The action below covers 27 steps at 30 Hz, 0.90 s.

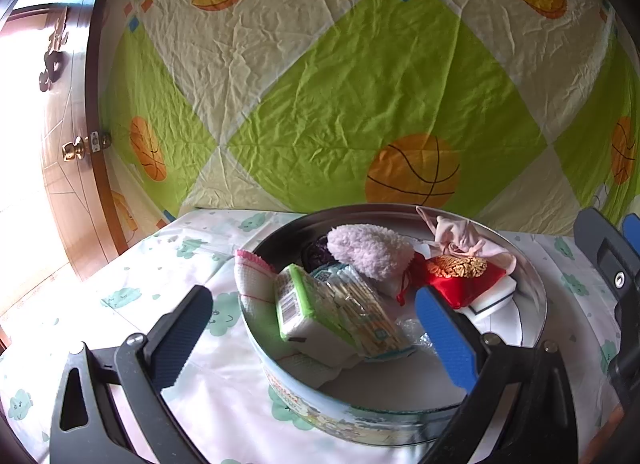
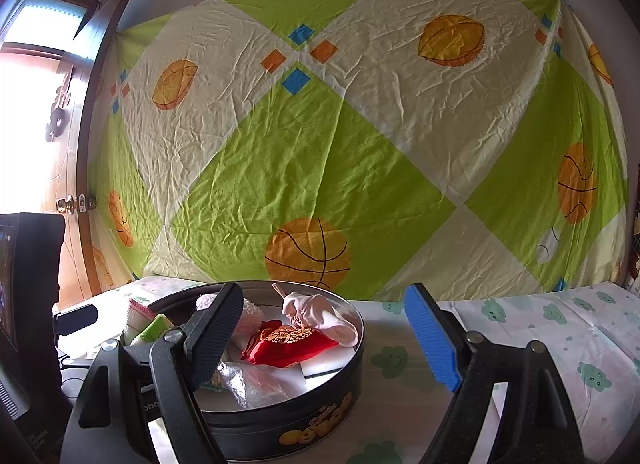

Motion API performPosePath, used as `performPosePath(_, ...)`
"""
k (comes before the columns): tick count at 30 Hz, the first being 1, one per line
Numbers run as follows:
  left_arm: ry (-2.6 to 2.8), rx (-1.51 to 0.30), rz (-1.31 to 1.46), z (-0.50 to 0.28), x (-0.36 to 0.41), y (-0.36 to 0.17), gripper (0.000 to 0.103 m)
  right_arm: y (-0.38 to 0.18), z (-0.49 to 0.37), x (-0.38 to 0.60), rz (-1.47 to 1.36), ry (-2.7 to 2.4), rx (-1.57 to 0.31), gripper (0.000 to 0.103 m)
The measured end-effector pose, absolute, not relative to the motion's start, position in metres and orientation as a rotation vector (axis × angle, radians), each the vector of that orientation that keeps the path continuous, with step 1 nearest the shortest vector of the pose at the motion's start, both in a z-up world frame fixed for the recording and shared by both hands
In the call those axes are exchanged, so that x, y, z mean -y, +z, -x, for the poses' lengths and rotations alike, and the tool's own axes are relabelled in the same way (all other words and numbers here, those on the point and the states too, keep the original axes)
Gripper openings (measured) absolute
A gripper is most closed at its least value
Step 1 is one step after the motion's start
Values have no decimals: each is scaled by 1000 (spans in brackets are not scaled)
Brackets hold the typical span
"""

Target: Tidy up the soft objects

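Two grippers hang by a round tin (image 1: pixel 400 420) on the table (image 1: pixel 224 384), both with jaws wide apart and holding nothing. Left gripper (image 1: pixel 316 328) is over the tin; right gripper (image 2: pixel 324 328) is just beside it. Inside lie a fluffy sock (image 1: pixel 370 250), red pouch (image 2: pixel 292 348), pink cloth (image 2: pixel 320 314) and tissue pack (image 1: pixel 304 312)

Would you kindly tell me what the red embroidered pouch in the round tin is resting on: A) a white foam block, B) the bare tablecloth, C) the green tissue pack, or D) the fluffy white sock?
A: the red embroidered pouch lies on the white foam block inside the round tin.
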<state>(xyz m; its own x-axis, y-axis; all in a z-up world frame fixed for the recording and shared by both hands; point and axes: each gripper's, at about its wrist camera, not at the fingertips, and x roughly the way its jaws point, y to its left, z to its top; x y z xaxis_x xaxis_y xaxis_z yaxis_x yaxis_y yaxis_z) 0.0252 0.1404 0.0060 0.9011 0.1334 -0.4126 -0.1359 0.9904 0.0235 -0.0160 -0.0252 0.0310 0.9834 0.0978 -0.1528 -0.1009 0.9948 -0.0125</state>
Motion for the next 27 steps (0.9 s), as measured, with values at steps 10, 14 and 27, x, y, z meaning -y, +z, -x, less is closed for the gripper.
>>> performPosePath(10,139,-427,4,-26,-140,6,103,31,16,26,20,101,-151,85)
performPosePath(14,136,-426,1,-26,-139,6,103,31,17,26,20,100,-148,85)
performPosePath(27,137,-431,0,-26,-140,6,103,33,18,28,16,73,-145,88)
